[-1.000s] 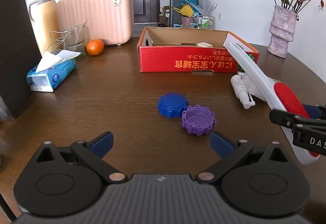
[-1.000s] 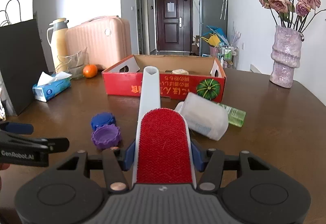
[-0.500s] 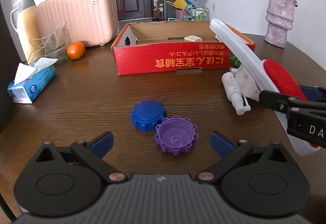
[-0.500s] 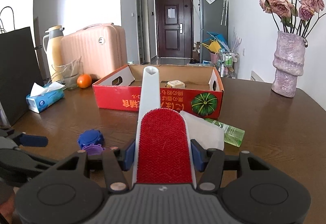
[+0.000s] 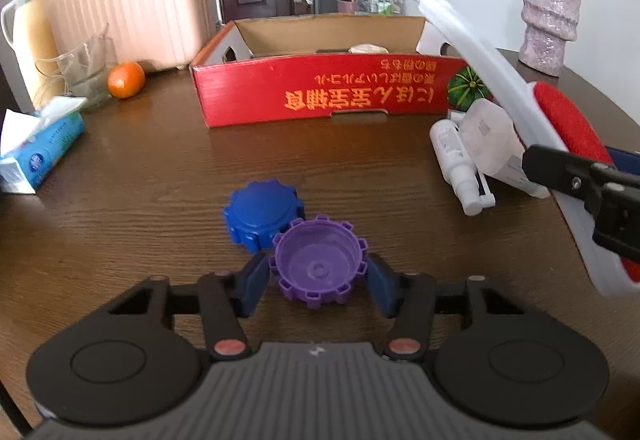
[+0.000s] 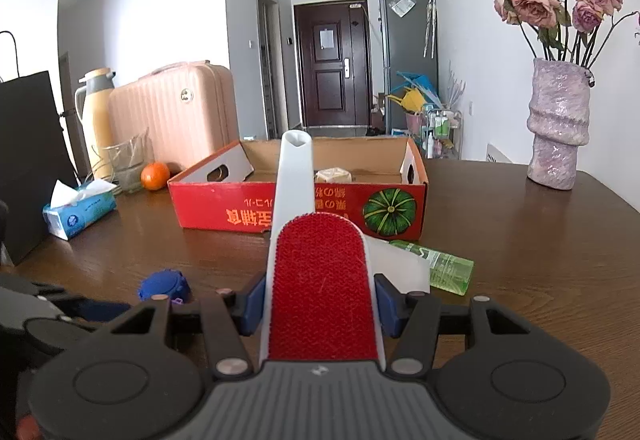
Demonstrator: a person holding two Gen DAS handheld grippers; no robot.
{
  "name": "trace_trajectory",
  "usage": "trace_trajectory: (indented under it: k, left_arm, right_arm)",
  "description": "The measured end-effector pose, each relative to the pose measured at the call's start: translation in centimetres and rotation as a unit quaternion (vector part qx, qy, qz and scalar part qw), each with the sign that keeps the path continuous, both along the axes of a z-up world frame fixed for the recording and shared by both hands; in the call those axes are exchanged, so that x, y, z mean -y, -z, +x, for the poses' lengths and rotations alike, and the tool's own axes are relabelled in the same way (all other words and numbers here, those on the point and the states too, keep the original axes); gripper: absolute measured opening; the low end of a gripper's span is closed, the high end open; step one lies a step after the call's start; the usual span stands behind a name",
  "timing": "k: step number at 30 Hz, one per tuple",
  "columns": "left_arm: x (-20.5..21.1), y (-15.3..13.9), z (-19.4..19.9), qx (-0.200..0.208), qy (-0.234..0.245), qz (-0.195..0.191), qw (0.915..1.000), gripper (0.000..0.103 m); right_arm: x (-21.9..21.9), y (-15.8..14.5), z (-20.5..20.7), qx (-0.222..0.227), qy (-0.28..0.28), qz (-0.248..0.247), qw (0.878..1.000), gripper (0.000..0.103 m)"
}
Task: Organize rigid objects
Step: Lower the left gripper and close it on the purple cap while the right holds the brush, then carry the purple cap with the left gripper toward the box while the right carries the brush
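My left gripper (image 5: 318,282) has closed on a purple ridged cap (image 5: 318,264) lying open side up on the brown table (image 5: 140,180). A blue ridged cap (image 5: 262,214) touches it on the far left. My right gripper (image 6: 320,304) is shut on a white lint brush with a red pad (image 6: 322,288), its handle pointing at the red cardboard box (image 6: 296,208). The brush also shows in the left wrist view (image 5: 532,120) at the right, raised above the table. The box (image 5: 328,92) holds a small pale object (image 5: 368,49).
A white spray bottle (image 5: 456,160), a translucent cup (image 5: 486,138) and a green bottle (image 6: 444,266) lie right of the caps. A tissue pack (image 5: 38,152), orange (image 5: 126,79), glass jug (image 5: 90,70), thermos (image 5: 26,36) and pink suitcase (image 5: 136,8) stand at the left. A vase (image 6: 558,136) stands at the right.
My left gripper moved forward to the purple cap and its fingers closed from wide open onto it. My right gripper, still holding the brush, rose a little.
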State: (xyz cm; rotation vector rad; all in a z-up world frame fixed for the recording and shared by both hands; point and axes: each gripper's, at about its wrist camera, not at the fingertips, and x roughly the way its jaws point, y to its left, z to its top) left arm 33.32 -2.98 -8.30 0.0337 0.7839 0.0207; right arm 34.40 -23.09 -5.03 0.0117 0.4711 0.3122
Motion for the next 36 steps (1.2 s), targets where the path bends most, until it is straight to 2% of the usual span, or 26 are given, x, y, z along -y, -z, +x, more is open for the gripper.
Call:
trace_trajectory:
  k: [6, 15, 24, 36]
  left_arm:
    - [0.2, -0.1, -0.8, 0.015, 0.013, -0.002, 0.9998, 0.054]
    - [-0.3, -1.6, -2.2, 0.047, 0.008, -0.009, 0.9988, 0.054]
    - [-1.0, -3.6, -2.8, 0.077, 0.005, -0.006, 0.9970, 0.054]
    - [-1.7, -7.6, -1.5, 0.124, 0.001, 0.000, 0.9923, 0.054]
  right_arm:
    - [-0.1, 0.1, -0.3, 0.005, 0.000, 0.002, 1.000, 0.054]
    - [-0.3, 0.0, -0.8, 0.007, 0.004, 0.007, 1.000, 0.055]
    - [-0.8, -0.8, -0.7, 0.011, 0.004, 0.011, 1.000, 0.055]
    - [-1.6, -3.1, 0.6, 0.027, 0.002, 0.012, 1.000, 0.055]
